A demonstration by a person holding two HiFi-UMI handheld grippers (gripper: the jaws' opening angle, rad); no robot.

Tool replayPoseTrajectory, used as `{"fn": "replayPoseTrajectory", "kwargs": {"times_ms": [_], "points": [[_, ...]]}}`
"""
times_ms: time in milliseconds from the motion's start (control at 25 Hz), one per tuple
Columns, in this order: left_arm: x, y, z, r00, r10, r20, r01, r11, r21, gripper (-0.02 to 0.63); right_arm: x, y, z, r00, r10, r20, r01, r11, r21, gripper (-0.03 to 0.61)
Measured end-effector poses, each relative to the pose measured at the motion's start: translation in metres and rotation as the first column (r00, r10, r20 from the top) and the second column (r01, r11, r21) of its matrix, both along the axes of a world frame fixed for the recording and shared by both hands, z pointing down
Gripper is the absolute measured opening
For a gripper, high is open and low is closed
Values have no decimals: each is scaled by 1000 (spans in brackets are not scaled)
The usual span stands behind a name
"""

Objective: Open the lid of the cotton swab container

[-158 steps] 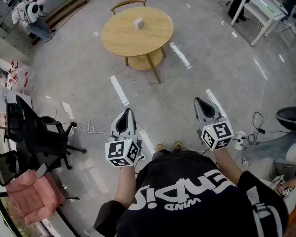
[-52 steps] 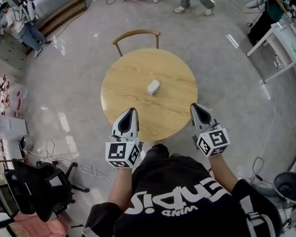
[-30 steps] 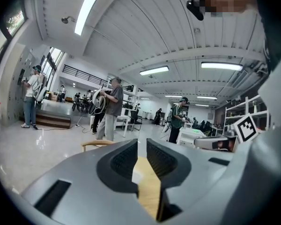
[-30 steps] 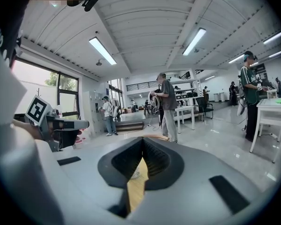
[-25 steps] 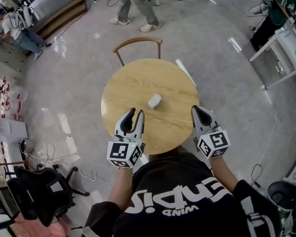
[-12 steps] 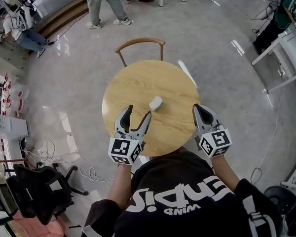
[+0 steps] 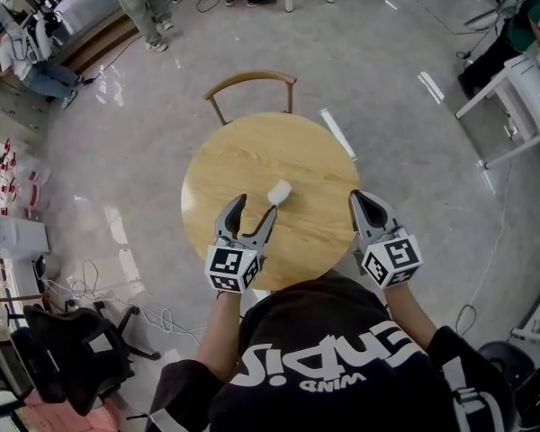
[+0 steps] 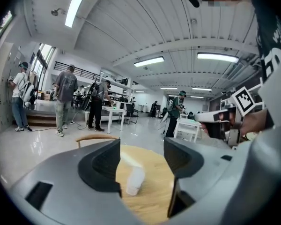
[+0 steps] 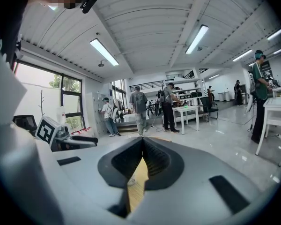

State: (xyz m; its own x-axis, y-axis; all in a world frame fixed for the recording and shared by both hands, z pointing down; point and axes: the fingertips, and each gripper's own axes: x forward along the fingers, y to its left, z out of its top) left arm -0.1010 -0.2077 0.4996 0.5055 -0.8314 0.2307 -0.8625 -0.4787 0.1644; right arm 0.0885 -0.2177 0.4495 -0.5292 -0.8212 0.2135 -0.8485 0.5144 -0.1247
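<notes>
A round table (image 7: 238, 156) with a light wood top stands on a grey, glossy floor (image 7: 396, 79). One item rests directly on the tabletop: a small white cotton swab container (image 7: 278, 192), positioned near the centre and offset slightly toward the near edge. A wooden chair (image 7: 250, 80) stands on the floor at the table's far edge.
</notes>
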Motion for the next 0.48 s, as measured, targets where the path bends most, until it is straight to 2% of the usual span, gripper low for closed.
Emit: {"fn": "replayPoseTrajectory", "kwargs": {"times_ms": [480], "points": [[14, -23, 89, 994, 42, 97, -31, 993, -112, 284, 12, -7, 1, 1000, 16, -3, -16, 1000, -10, 0]]}}
